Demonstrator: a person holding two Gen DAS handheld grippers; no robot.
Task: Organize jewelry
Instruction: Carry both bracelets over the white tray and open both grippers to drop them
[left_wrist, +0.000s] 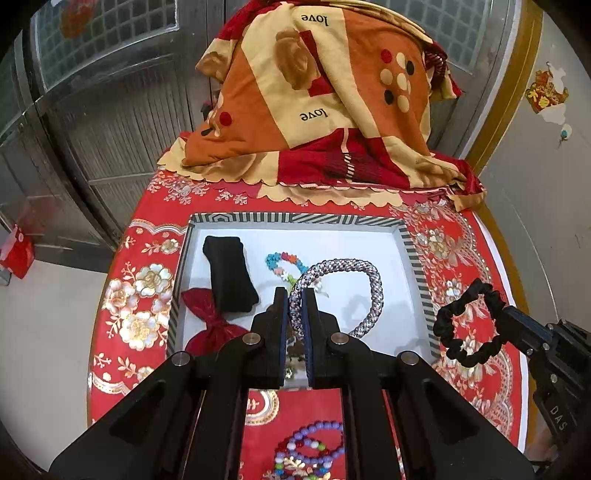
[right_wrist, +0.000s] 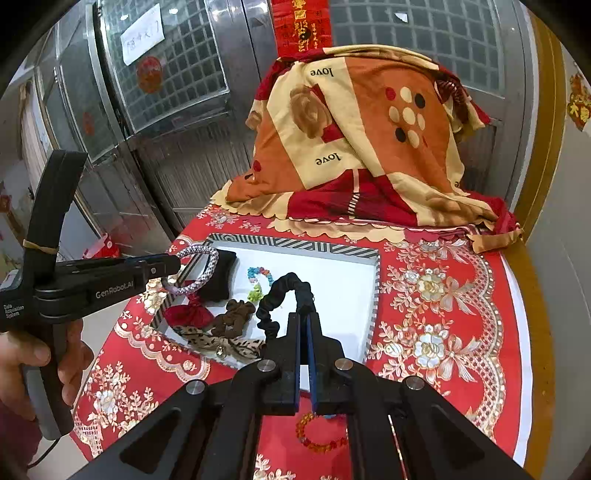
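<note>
My left gripper (left_wrist: 294, 295) is shut on a silver braided bracelet (left_wrist: 347, 291) and holds it above the white tray (left_wrist: 295, 218); it also shows in the right wrist view (right_wrist: 173, 271) with the bracelet (right_wrist: 199, 271) over the tray's left corner. My right gripper (right_wrist: 303, 317) is shut on a black scrunchie (right_wrist: 284, 295), held above the tray (right_wrist: 295, 245); in the left wrist view the scrunchie (left_wrist: 467, 323) hangs right of the tray. In the tray lie a black pouch (left_wrist: 229, 274), a red bow (left_wrist: 210, 321), a coloured bead bracelet (left_wrist: 284, 263), a brown bow (right_wrist: 232, 317) and a leopard bow (right_wrist: 221, 345).
A red flowered cloth (right_wrist: 436, 314) covers the table. A heap of orange and red bedding (left_wrist: 325, 110) lies at the back. Purple bead bracelets (left_wrist: 310, 450) and a red bead bracelet (right_wrist: 321, 435) lie on the cloth near the front. Metal doors stand behind.
</note>
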